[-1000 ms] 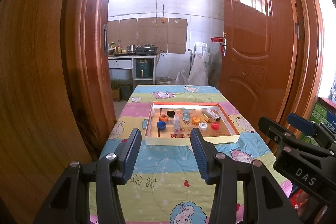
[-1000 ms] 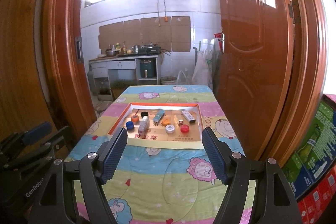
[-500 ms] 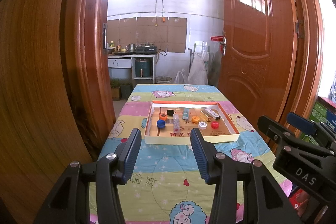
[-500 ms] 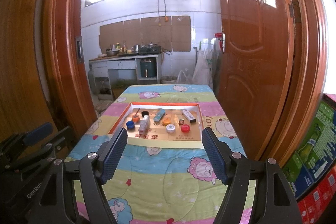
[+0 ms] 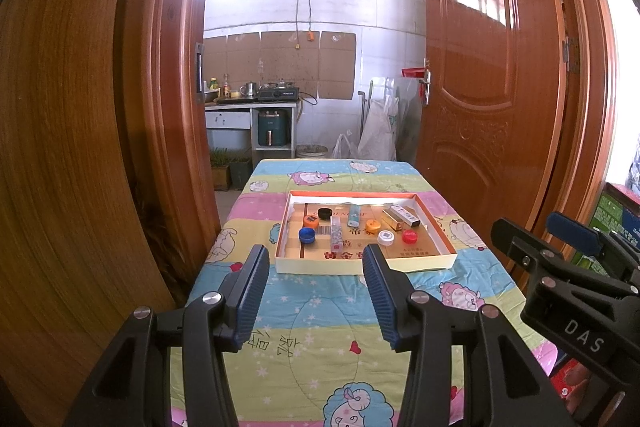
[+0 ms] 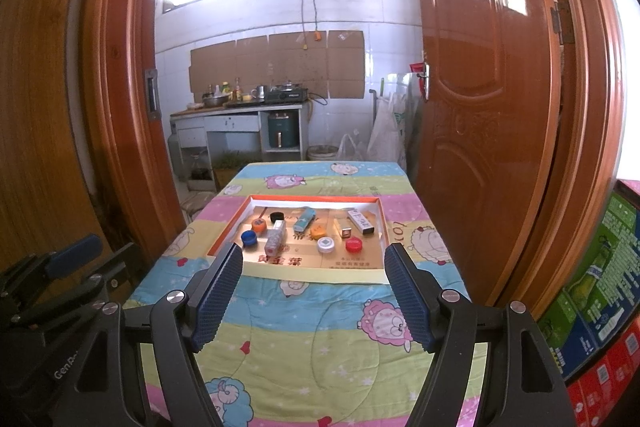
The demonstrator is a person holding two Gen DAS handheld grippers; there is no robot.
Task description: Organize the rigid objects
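We find the left gripper [image 5: 316, 291] and the right gripper [image 6: 314, 293] both spread apart, nothing between their pads, hovering over the near end of the table [image 5: 320, 347] with its cartoon cloth. The task's things lie well beyond them, in a shallow cardboard tray [image 6: 256, 269] at mid-table.

Inside the tray we make out a blue cap [image 6: 249, 237], an orange cap [image 6: 259, 225], a black cap [image 6: 276, 216], a white cap [image 6: 325, 245], a red cap [image 6: 353, 245], a clear box [image 6: 274, 237] and a light blue tube [image 6: 304, 219]. A small boxed item [image 6: 361, 221] sits at the far right; its print is too small to read (likewise the tray's lettering). The near tray wall hides part of the floor in the left wrist view, and the left gripper's right finger [image 5: 378, 291] overlaps that wall. Each gripper's body is cut off at the frame edge, as are the crates [image 6: 600, 307] at right.

Against the earlier frames we record no change: grippers, tray and contents stand as before.
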